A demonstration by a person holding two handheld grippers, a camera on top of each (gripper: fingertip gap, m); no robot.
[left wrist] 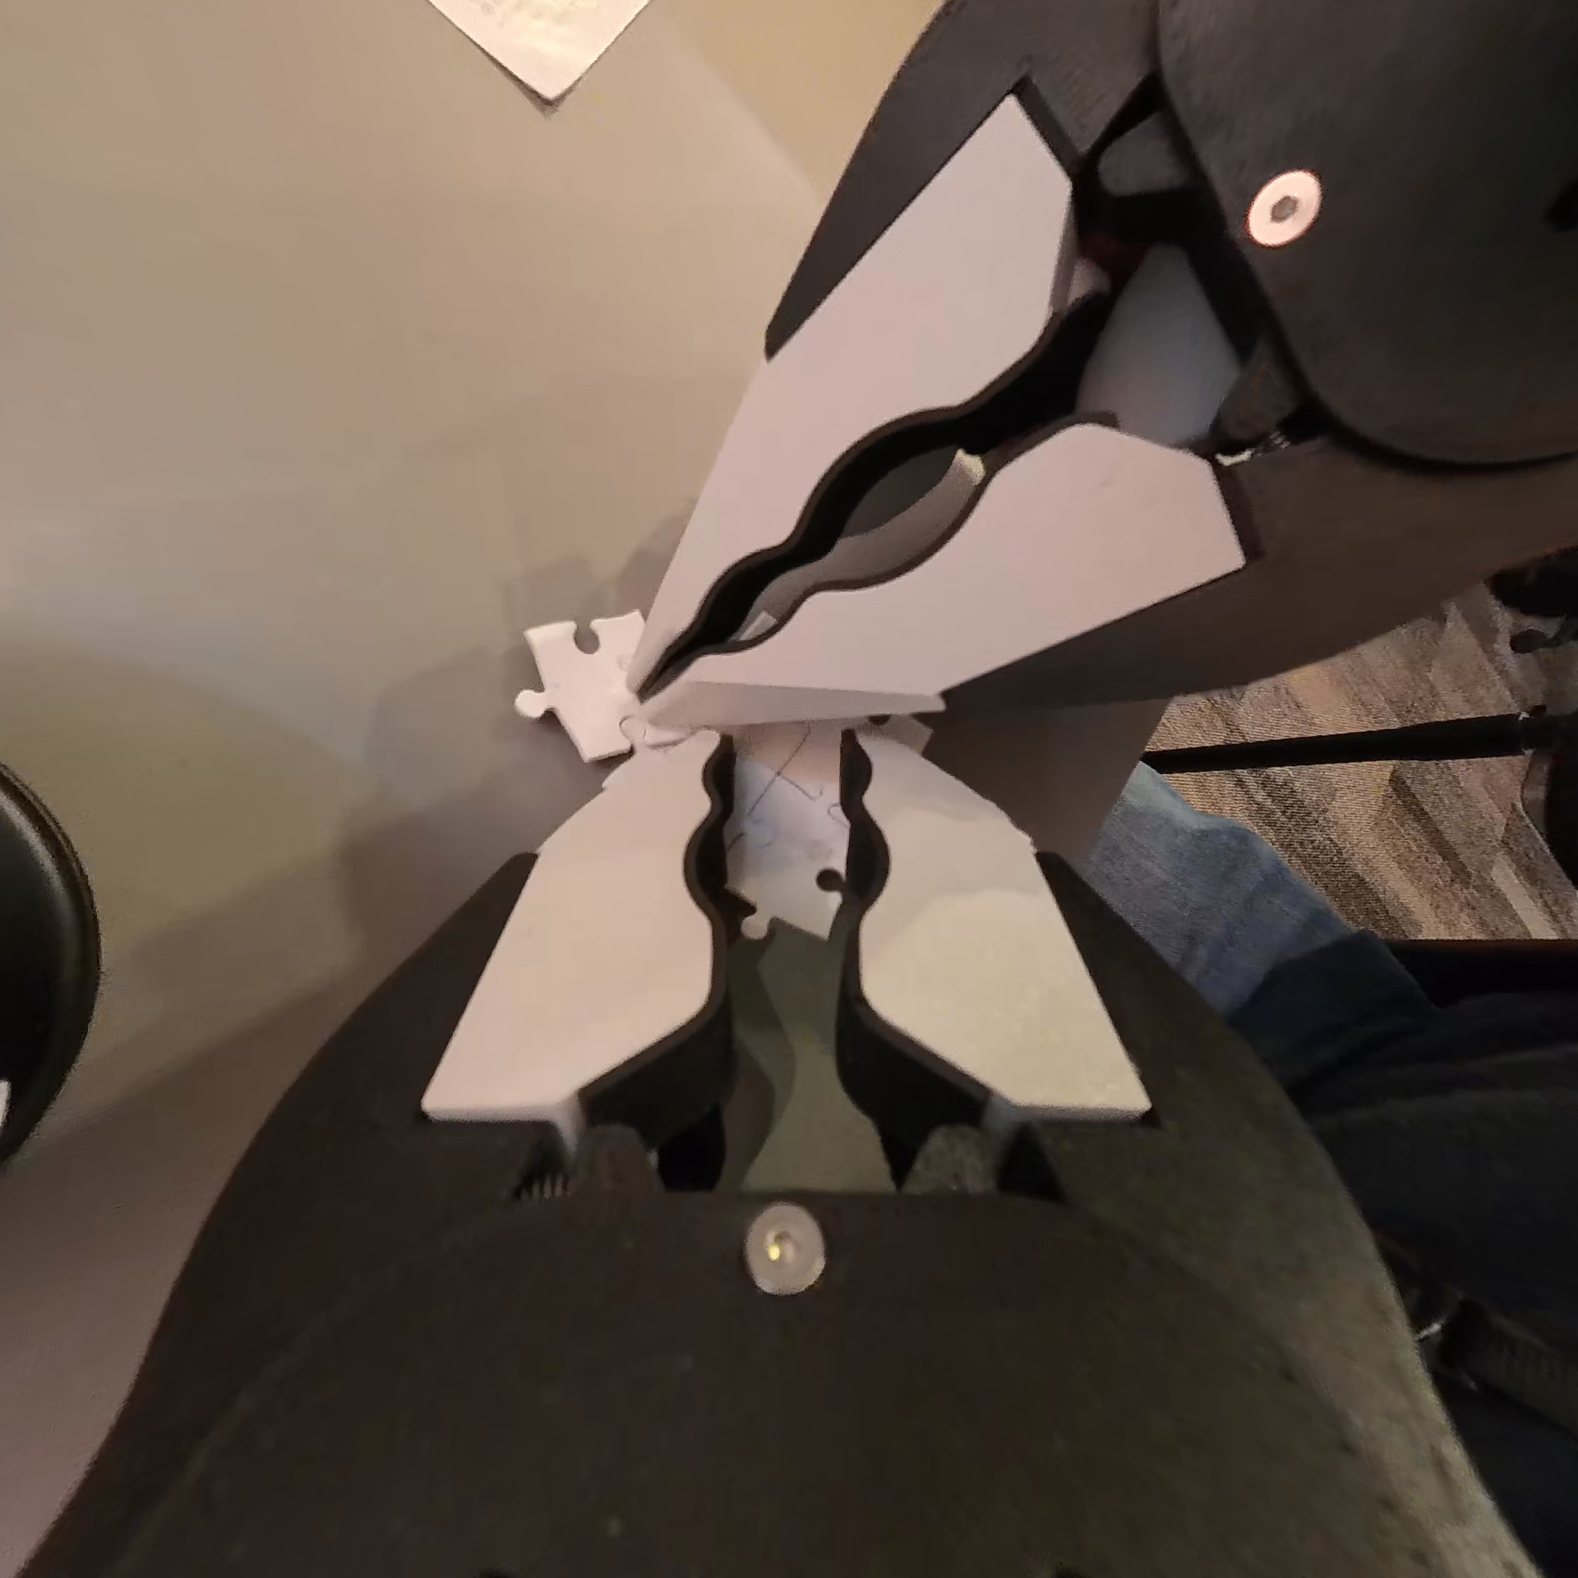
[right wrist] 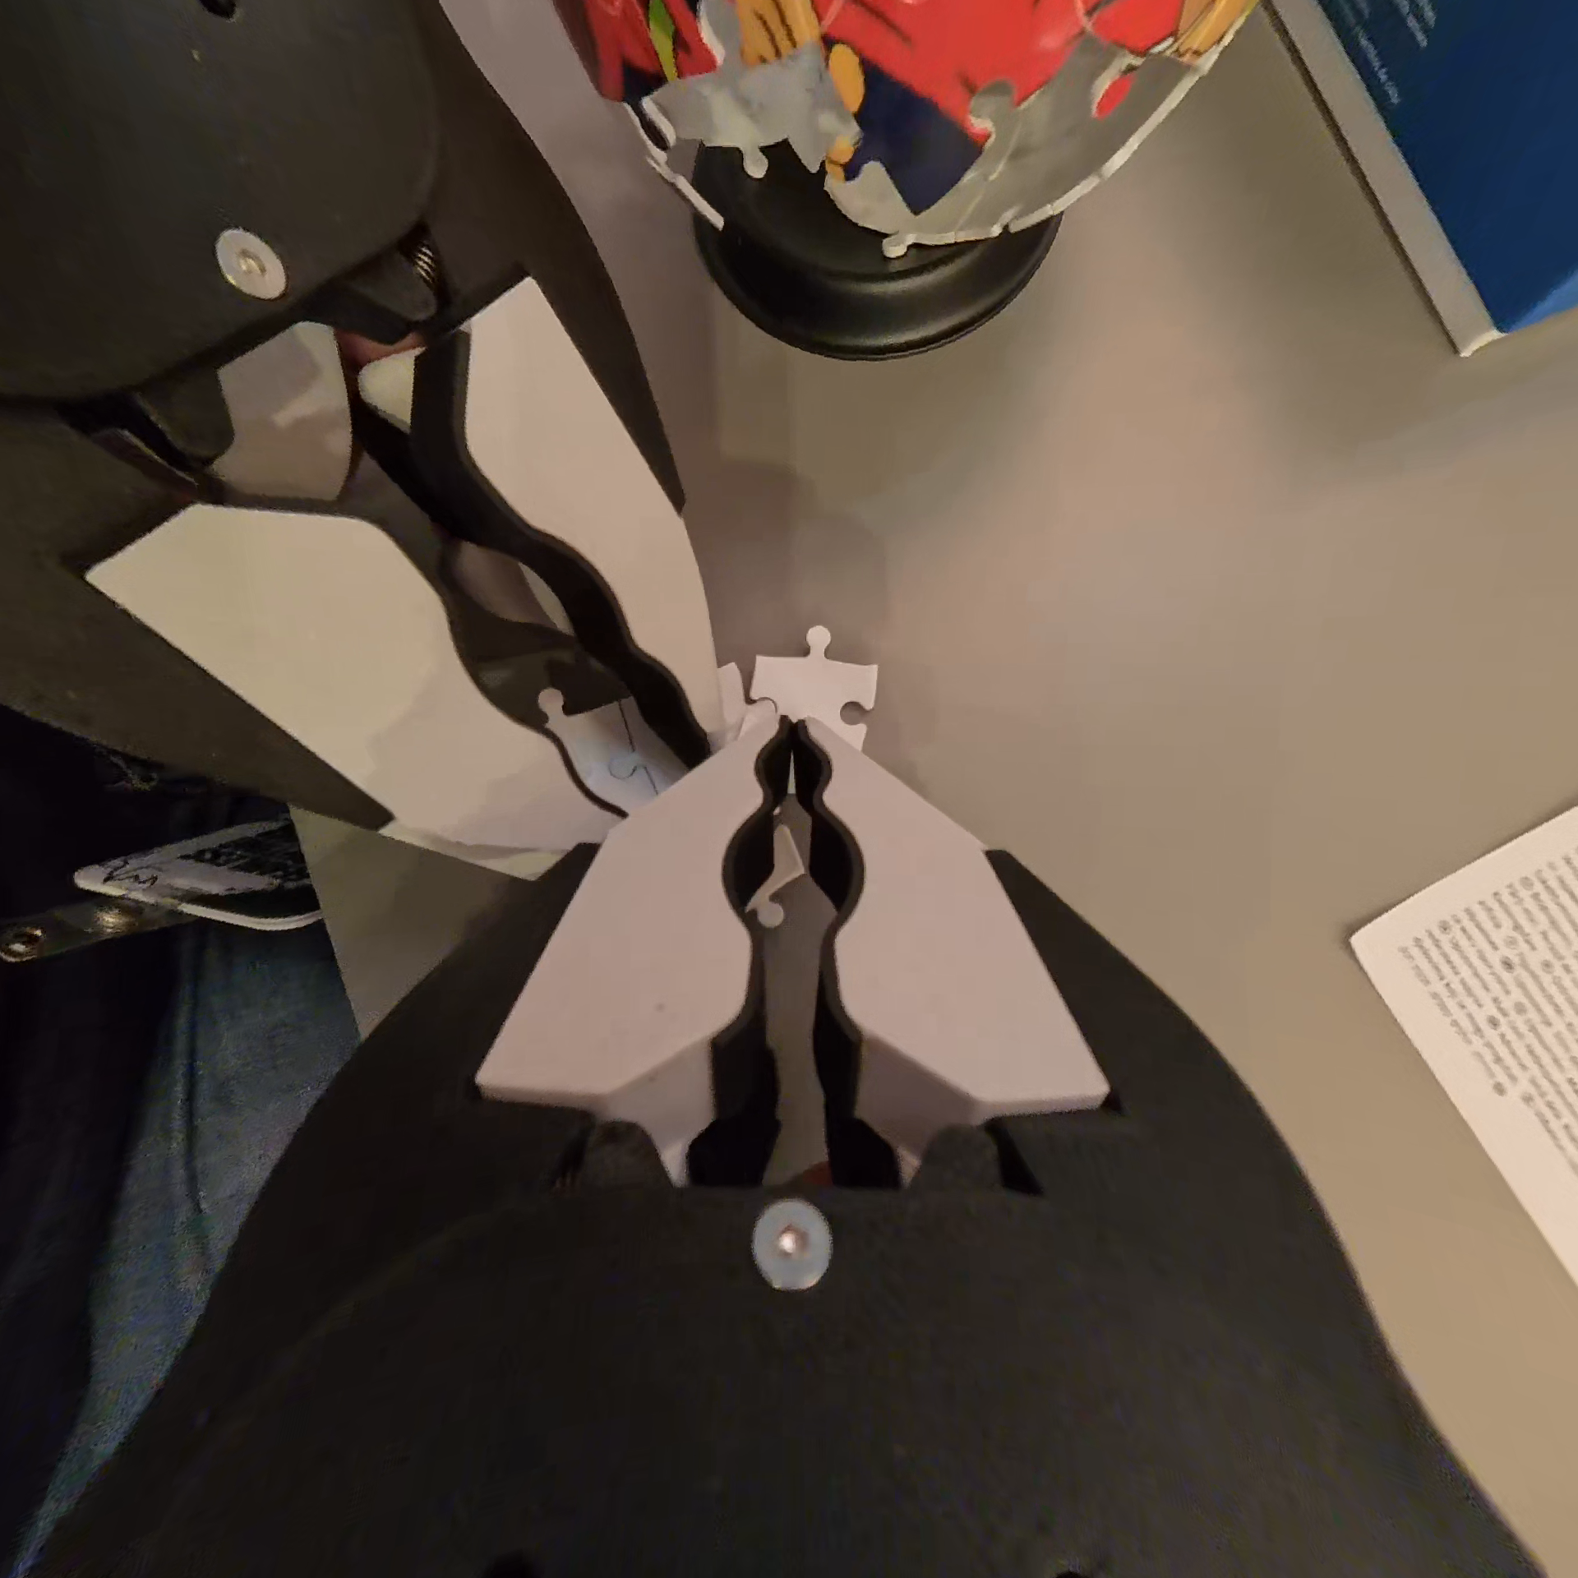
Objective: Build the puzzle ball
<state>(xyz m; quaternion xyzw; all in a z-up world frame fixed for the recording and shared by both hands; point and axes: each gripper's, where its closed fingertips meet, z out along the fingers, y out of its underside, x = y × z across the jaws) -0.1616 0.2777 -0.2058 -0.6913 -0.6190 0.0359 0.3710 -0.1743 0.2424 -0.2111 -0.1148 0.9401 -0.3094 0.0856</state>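
Note:
My left gripper (left wrist: 786,751) is shut on a small cluster of joined white puzzle pieces (left wrist: 790,820), seen blank side up; the cluster also shows in the right wrist view (right wrist: 615,764). My right gripper (right wrist: 790,733) comes in from the upper right of the left wrist view (left wrist: 651,683). It is shut on a single white puzzle piece (right wrist: 815,683) that sticks out past its tips (left wrist: 589,679). That piece touches the cluster's edge, with the two grippers tip to tip just above the grey table (right wrist: 1110,555). The colourful, partly built puzzle ball (right wrist: 897,102) sits on a black stand (right wrist: 871,282) behind.
A printed sheet (right wrist: 1494,1025) lies at the right and a blue box (right wrist: 1469,154) at the far right. Another sheet (left wrist: 546,34) lies at the far edge. A person's legs in jeans (left wrist: 1238,897) are beyond the table edge. The black stand's rim (left wrist: 43,939) shows at the left. Only a small space, under 4 cm, lies between the two pairs of fingers.

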